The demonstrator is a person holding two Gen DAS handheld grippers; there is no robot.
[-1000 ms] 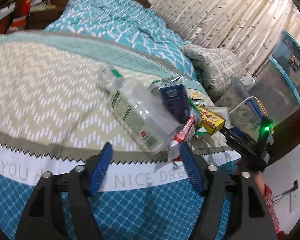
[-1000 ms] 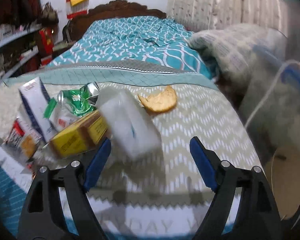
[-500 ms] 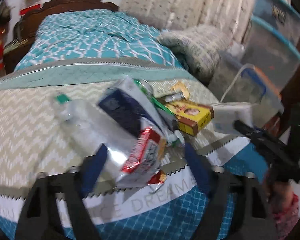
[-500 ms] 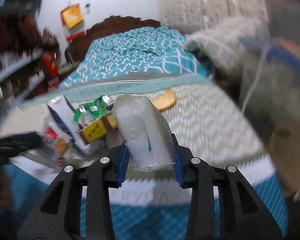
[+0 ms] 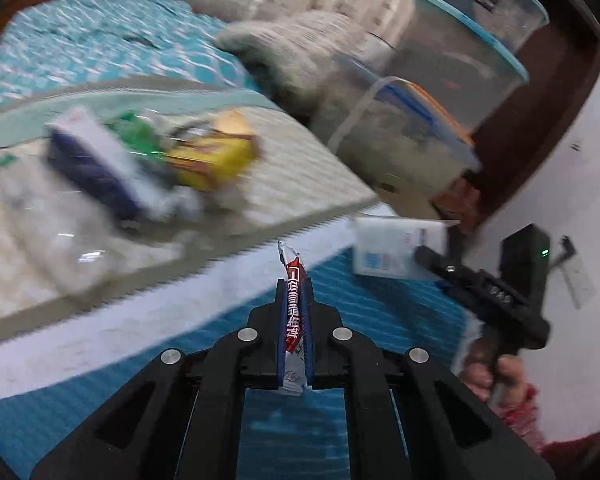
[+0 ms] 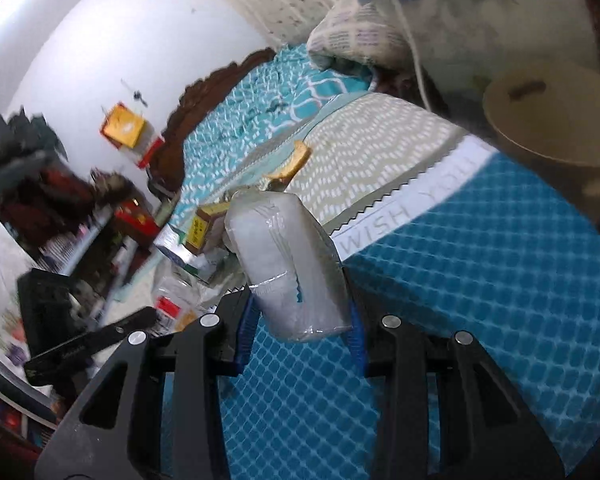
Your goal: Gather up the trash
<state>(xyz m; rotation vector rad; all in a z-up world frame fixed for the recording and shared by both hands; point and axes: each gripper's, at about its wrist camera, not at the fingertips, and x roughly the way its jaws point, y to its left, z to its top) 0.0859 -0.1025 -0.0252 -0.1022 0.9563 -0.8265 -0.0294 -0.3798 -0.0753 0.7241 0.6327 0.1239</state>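
Observation:
My left gripper [image 5: 293, 286] is shut on a flat red-and-white snack wrapper [image 5: 293, 304] that stands up between its blue pads, off the bed's edge. The remaining trash lies blurred on the bedspread [image 5: 300, 184]: a blue-and-white carton [image 5: 96, 160], a yellow box [image 5: 216, 160], a green wrapper [image 5: 136, 132] and a clear bottle [image 5: 48, 232]. My right gripper [image 6: 300, 312] is shut on a white plastic-wrapped tissue pack [image 6: 288, 264], held over the blue quilt [image 6: 480, 280]. In the left wrist view that pack [image 5: 392, 252] hangs at the right, in the right gripper [image 5: 434, 258].
A beige round bin [image 6: 548, 120] stands beside the bed's corner. Stacked clear storage boxes [image 5: 460, 60] and a patterned pillow [image 5: 292, 40] sit past the bed. A bread slice [image 6: 296, 160] lies on the bedspread. Cluttered shelves [image 6: 60, 200] line the left wall.
The left gripper closed on the red wrapper and pulled it off the pile. The right gripper closed on the tissue pack, rolled, and carried it off the bed toward the bin side.

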